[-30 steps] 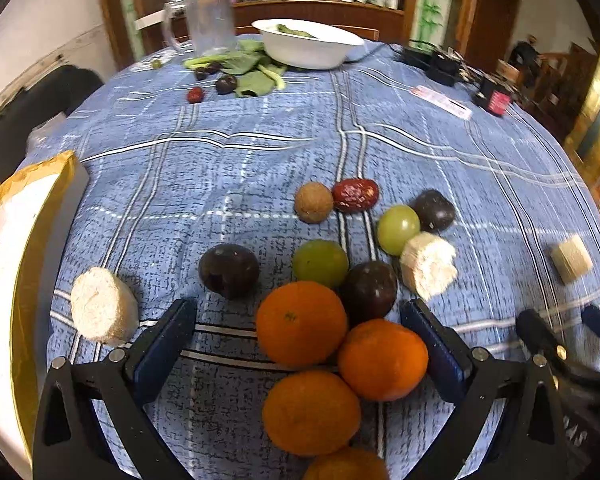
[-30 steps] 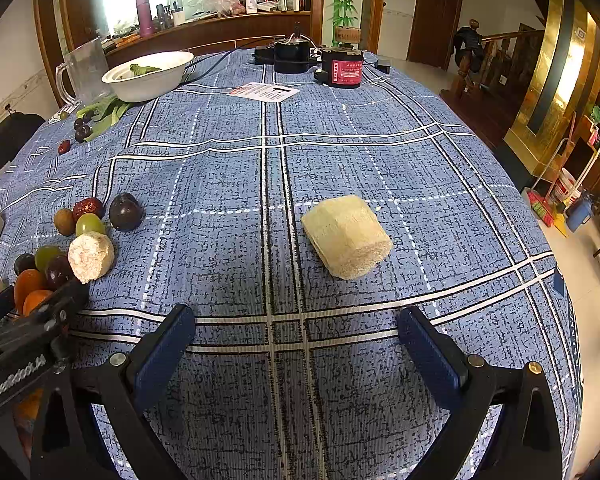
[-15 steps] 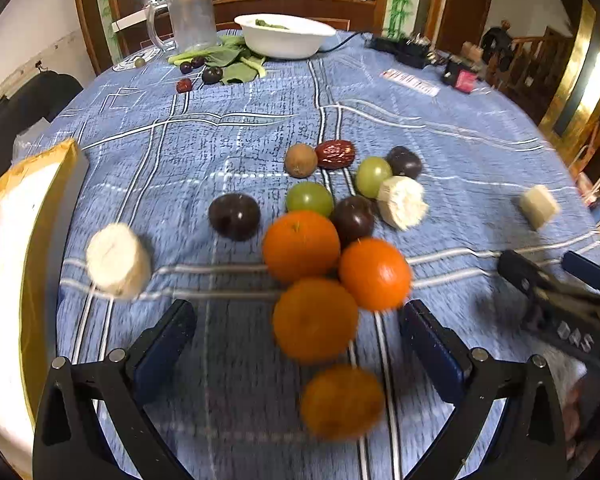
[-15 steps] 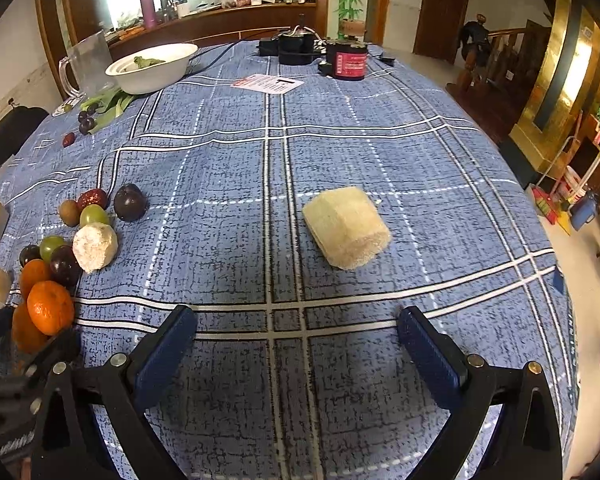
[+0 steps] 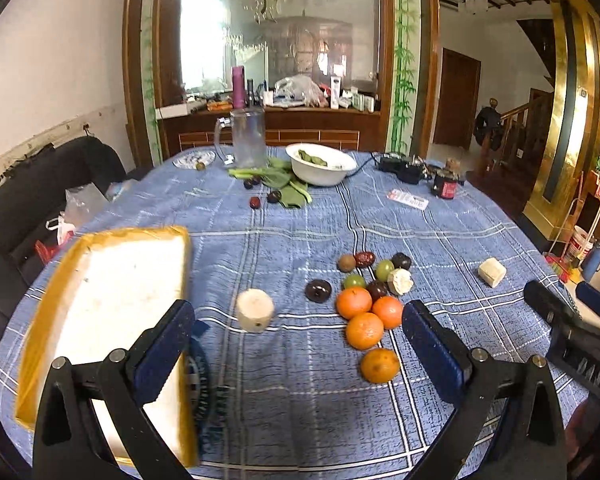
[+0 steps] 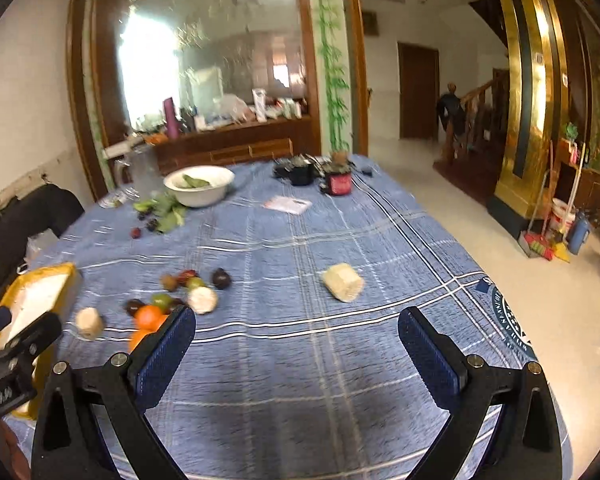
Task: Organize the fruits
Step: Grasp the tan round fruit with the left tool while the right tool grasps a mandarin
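Observation:
A cluster of fruit lies mid-table: several oranges point(image 5: 364, 330), green grapes point(image 5: 384, 269), dark plums point(image 5: 318, 290), a red date point(image 5: 365, 259) and a brown fruit point(image 5: 346, 263). Pale cut chunks lie at the left point(image 5: 254, 309), in the cluster point(image 5: 400, 281) and apart at the right point(image 5: 492, 272). My left gripper point(image 5: 298, 350) is open and empty, raised above and behind the fruit. My right gripper point(image 6: 296, 354) is open and empty over bare cloth; the right chunk point(image 6: 342, 282) lies ahead of it, the cluster point(image 6: 168, 300) to its left.
A yellow-rimmed white tray point(image 5: 52, 300) lies at the left edge. At the far side stand a white bowl point(image 5: 322, 164), a glass jug point(image 5: 248, 138), green leaves with small dark fruit point(image 5: 274, 196), black devices point(image 5: 404, 166) and a card point(image 5: 407, 200). The table edge drops to floor on the right.
Both grippers have lifted and pulled back from the table, so the fruit now looks smaller and farther. Both stay open and empty. The fruit has not moved.

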The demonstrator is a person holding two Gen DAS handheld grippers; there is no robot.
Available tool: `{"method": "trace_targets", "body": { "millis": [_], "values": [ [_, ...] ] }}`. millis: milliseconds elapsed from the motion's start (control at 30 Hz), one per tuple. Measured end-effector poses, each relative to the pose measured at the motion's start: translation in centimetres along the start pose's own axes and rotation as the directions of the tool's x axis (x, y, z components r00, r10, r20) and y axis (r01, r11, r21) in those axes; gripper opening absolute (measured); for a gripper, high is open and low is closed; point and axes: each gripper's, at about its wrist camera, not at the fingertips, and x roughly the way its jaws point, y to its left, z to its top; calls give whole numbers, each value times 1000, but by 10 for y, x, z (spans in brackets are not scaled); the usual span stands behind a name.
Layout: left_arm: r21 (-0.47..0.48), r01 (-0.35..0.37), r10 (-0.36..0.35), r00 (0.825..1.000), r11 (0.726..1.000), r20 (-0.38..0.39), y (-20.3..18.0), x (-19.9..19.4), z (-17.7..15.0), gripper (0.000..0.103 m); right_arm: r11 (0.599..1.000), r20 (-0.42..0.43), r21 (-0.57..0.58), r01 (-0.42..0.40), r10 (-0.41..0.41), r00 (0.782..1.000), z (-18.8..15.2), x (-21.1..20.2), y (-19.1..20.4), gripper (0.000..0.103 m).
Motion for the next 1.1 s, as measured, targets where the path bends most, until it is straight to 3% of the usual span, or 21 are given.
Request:
{"method": "trace_targets", "body": {
  "millis": [300,600,800,967,1100],
  "values": [
    [33,-48,46,997,998,66,20,-14,-5,103,989,33,-140,-48,53,998,-9,-8,51,102],
    [-19,-61,61,998,998,7,47,-4,-6,103,978,-51,-177,-111,103,993,-18,8,75,102],
    [-51,-74,73,997,996,-8,70,1,-2,103,972,-109,-179,-155,137,985,-19,17,68,101],
    [-149,-82,79,997,985,-28,113,2,4,103,966,-213,-123,-228,199,957,-23,31,48,90],
    [-171,-52,47,998,984,-30,117,5,5,103,946,-313,-32,-324,298,902,-27,52,44,70]
  ]
}}
